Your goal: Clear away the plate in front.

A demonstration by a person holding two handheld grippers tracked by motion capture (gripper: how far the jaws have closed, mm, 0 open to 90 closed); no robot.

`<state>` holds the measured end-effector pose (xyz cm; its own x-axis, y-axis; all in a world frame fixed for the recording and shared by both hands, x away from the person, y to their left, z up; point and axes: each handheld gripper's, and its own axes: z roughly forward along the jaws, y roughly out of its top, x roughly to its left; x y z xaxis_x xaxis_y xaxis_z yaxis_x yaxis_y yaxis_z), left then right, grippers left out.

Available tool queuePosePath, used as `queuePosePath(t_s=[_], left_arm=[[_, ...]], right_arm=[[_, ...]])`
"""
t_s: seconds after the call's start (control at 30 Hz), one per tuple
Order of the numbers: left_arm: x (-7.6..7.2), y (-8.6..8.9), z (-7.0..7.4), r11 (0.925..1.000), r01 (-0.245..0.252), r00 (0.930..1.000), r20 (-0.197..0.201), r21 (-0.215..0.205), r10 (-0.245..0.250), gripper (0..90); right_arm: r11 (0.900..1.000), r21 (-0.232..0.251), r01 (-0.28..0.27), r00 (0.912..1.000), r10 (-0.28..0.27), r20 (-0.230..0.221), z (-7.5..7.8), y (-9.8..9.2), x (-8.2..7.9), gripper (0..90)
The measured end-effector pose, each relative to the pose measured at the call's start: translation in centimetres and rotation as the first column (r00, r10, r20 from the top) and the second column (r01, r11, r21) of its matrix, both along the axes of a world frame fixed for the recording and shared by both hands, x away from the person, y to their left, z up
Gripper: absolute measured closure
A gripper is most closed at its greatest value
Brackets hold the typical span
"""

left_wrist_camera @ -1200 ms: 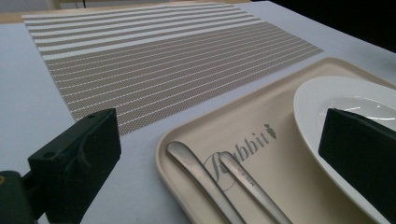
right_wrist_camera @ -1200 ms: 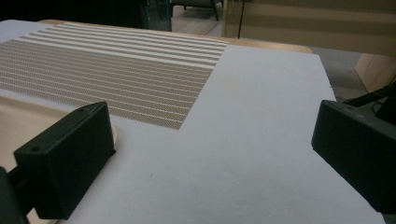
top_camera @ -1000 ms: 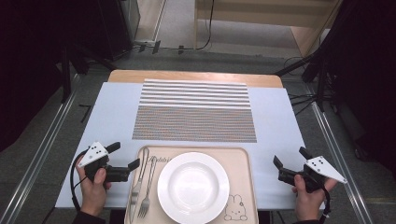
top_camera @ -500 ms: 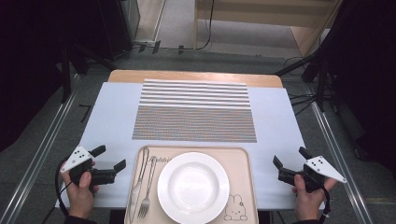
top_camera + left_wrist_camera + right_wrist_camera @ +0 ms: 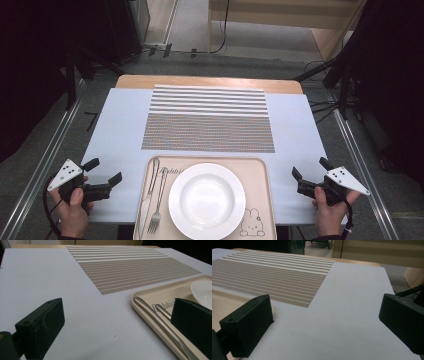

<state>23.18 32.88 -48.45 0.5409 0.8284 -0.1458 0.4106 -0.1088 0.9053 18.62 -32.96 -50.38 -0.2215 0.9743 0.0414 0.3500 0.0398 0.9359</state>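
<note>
Knife (image 5: 146, 197) and fork (image 5: 157, 202) lying lengthwise in the tray (image 5: 260, 176), handles toward the mat (image 5: 210, 120), just right of the left gripper (image 5: 103, 176). Jaws wide apart, holding nothing, hovering over the cloth. Right gripper (image 5: 310, 174) likewise spread, empty, beside the tray's far edge.

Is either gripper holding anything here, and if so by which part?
Nothing is held. The left gripper and right gripper both stand open over the table, jaws empty, apart from the tray.
</note>
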Motion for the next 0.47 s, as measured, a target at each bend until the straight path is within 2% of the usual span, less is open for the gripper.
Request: queuePosePath(t_s=[0.1, 0.47], left_arm=[[-0.11, 0.51, -0.10, 0.9998, -0.015, 0.9999, 0.000, -0.017, 0.015, 0.0], [-0.39, 1.01, -0.14, 0.9994, -0.031, 0.9995, 0.000, -0.013, 0.031, 0.0]], right_arm=[[1.000, 0.000, 0.000, 1.0000, 0.000, 0.001, -0.04, 0.02, 0.06, 0.0], [1.000, -0.009, -0.016, 0.9999, 0.016, 0.002, 0.01, 0.60, 0.46, 0.0]])
